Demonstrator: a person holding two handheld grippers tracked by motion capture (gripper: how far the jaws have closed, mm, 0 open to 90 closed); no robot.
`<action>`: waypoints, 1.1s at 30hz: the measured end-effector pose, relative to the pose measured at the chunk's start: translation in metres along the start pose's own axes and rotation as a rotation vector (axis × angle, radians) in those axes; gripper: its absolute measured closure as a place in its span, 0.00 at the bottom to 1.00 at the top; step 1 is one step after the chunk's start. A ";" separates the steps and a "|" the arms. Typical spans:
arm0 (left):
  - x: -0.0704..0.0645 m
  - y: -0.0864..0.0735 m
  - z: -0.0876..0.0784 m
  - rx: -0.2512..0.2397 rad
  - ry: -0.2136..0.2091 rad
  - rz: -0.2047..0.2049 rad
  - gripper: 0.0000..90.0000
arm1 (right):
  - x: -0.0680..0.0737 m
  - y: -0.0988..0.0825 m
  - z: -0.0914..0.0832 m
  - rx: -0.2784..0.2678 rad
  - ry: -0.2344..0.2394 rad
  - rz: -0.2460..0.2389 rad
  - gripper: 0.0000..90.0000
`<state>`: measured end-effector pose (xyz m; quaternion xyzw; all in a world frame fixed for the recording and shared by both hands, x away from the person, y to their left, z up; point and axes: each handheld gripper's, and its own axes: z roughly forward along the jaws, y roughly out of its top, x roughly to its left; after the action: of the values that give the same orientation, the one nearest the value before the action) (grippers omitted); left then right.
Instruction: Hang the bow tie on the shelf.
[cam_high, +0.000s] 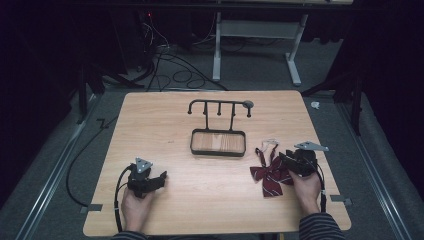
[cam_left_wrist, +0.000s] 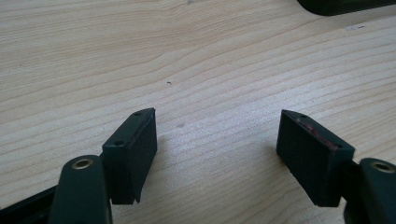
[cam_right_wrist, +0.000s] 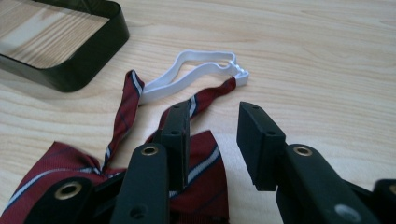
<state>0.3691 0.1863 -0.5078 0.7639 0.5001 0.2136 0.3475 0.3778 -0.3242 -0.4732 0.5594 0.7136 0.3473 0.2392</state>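
Note:
A dark red striped bow tie (cam_high: 269, 175) lies flat on the wooden table (cam_high: 200, 200), right of centre. Its white elastic strap (cam_right_wrist: 187, 79) loops away from it toward the far side. My right gripper (cam_high: 286, 160) hovers low over the bow tie's right wing (cam_right_wrist: 205, 184) with its jaws apart. One jaw is above the cloth, the other above bare wood, and neither pad presses on anything. Held low at the near left of the table, my left gripper (cam_high: 161, 177) stands open (cam_left_wrist: 217, 126) with bare wood between its pads.
A black metal stand (cam_high: 219, 105) with several hooks rises from a shallow black tray (cam_high: 218, 131) at the table's middle back; the tray's rim (cam_right_wrist: 88, 65) lies just beyond the bow tie. Cables run off the table's left and right edges.

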 end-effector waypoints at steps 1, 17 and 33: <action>0.000 0.000 0.000 0.000 0.000 0.001 0.33 | 0.000 0.003 0.003 0.004 0.001 -0.003 0.73; 0.000 0.000 0.000 0.000 0.000 0.000 0.33 | -0.003 0.022 0.027 0.035 -0.007 0.002 0.72; 0.000 0.000 0.000 0.001 -0.001 0.000 0.33 | -0.009 0.041 0.047 0.074 -0.036 0.046 0.70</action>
<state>0.3694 0.1863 -0.5077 0.7642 0.4999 0.2133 0.3473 0.4405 -0.3172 -0.4727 0.5901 0.7086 0.3160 0.2231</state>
